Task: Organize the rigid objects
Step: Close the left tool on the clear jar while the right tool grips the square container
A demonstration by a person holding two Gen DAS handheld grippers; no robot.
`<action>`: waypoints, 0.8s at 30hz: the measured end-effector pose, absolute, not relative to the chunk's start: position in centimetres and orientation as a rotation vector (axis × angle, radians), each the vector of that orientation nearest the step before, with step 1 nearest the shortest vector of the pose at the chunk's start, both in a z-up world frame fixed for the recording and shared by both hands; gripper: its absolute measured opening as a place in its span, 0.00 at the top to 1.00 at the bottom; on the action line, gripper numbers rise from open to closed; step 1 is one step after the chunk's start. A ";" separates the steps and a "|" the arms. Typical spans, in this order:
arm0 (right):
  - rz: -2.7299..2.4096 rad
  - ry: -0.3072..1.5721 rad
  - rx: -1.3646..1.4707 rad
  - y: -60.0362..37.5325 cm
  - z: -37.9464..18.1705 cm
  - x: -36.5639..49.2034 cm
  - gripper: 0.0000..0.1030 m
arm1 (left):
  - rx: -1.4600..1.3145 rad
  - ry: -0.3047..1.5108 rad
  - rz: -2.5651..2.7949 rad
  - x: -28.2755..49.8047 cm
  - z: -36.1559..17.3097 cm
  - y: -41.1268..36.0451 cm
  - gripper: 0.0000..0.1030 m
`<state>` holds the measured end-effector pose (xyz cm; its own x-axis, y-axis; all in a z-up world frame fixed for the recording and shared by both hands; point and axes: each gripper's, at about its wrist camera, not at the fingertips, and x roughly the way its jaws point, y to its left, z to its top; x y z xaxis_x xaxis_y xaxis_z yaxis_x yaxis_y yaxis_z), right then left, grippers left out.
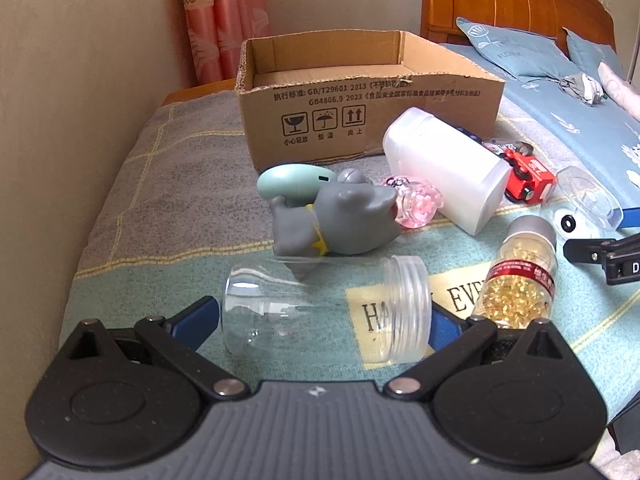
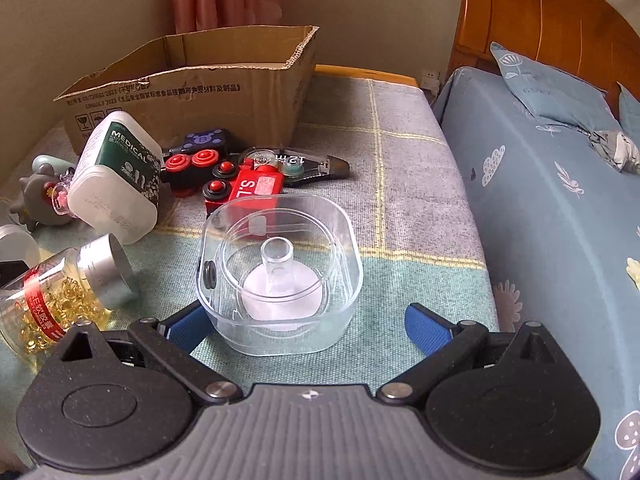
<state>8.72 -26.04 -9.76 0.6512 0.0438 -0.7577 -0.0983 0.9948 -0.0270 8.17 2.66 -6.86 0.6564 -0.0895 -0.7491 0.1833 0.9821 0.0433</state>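
Left tool [image 1: 324,320] sits low in its frame, blue fingers bracketing the clear jar [image 1: 326,310] that lies on its side on the blanket [image 1: 160,200], threaded mouth at lower right; the pads look pressed to both ends, so I read it as gripped. Right tool [image 2: 310,330] is spread wide around the clear square container [image 2: 280,276] at centre of its view, left pad touching its wall, right pad well apart, nothing held. Cardboard box [image 1: 360,108] stands open toward the top of the frame, apparently the destination. Between jar and box: grey toy figure [image 1: 336,220], white medical bottle [image 1: 444,168], capsule bottle [image 1: 520,276] at right. My judgement: the jar is light, stiff, slick plastic or glass, prone to squirt out of an end-on pinch; a hold across the mid-body would be safer. The square container looks thin-walled and light; grip its flat opposite sides, gently.
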 end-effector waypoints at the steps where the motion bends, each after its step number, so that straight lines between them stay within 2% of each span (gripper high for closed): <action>1: 0.088 0.849 -0.071 -26.0 -9.6 8.7 0.00 | 0.118 0.837 -0.159 8.2 -6.7 2.6 0.01; 17: 0.177 0.842 -0.140 -24.4 -8.7 10.5 0.00 | 0.155 0.831 -0.172 8.6 -6.0 2.1 0.03; 23: 0.166 0.856 -0.176 -24.2 -8.9 10.6 0.05 | 0.150 0.841 -0.176 8.8 -6.1 2.5 0.03; 24: 0.170 0.858 -0.177 -24.2 -8.9 10.6 0.08 | 0.150 0.841 -0.177 8.8 -6.0 2.5 0.03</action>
<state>10.60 -24.21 -8.92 0.6423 0.0772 -0.7626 -0.2192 0.9719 -0.0863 8.76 2.53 -6.05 0.6533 -0.0963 -0.7510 0.2149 0.9747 0.0620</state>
